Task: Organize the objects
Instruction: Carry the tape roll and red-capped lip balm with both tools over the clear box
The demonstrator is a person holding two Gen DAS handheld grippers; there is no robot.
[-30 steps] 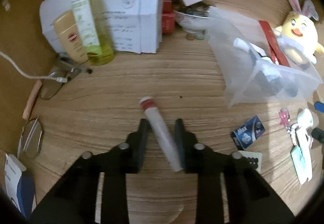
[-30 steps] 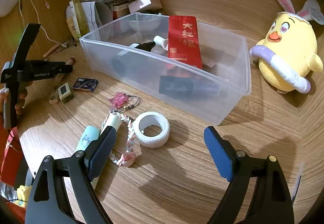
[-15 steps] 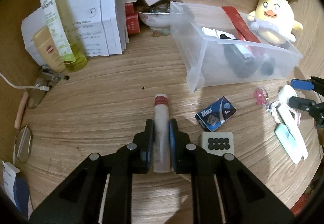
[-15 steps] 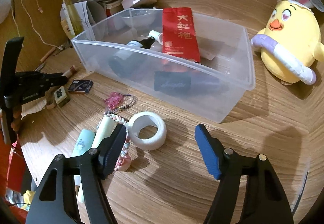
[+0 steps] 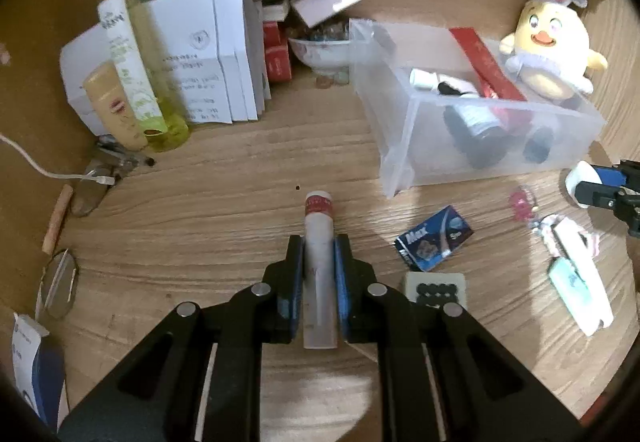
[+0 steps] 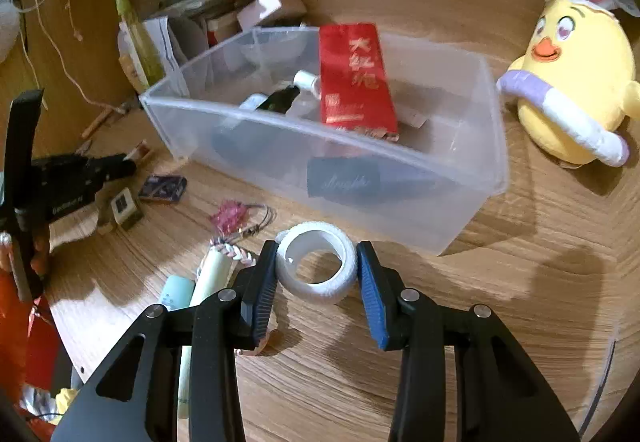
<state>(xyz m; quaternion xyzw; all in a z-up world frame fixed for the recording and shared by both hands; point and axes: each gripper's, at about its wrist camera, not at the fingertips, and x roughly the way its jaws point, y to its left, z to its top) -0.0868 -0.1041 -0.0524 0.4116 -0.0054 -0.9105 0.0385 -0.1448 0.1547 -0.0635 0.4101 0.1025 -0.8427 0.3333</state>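
Between the left gripper's (image 5: 318, 254) two blue-padded fingers sits a slim white tube with a red band (image 5: 318, 242), clamped along its length so the banded end sticks out ahead. It seems to be raised off the wood, though I cannot tell how far. Gripped lengthwise like that, it should be ready to go end-first over a wall of the clear plastic bin (image 5: 404, 138), which stands further in on the tabletop (image 5: 224, 202) and to the gripper's right.

That bin looks like the collecting place: a red box (image 6: 354, 82) leans inside it, with dark bottles lying beside it.

Just short of the bin's near wall (image 6: 360, 178), the right gripper (image 6: 316, 274) has its fingers set either side of a white tape roll (image 6: 316, 268). The left pad touches or nearly touches the roll, while on the right a sliver of gap may remain, so I judge the fingers closing round it, not yet squeezing. The roll lies flat on the wood, hole upward, so taking it across its width is the natural grasp.

Left of the roll lie a pale green tube (image 6: 212, 274), a braided cord (image 6: 236, 252) and a pink charm on a ring (image 6: 232, 216). A small blue packet (image 5: 434, 238) and a white tile with black dots (image 5: 435, 288) lie to the right of the held tube. A yellow chick plush (image 6: 568, 82) sits beyond the bin's right end, and papers (image 5: 208, 54) and a tall green bottle (image 5: 128, 54) crowd the far left corner.
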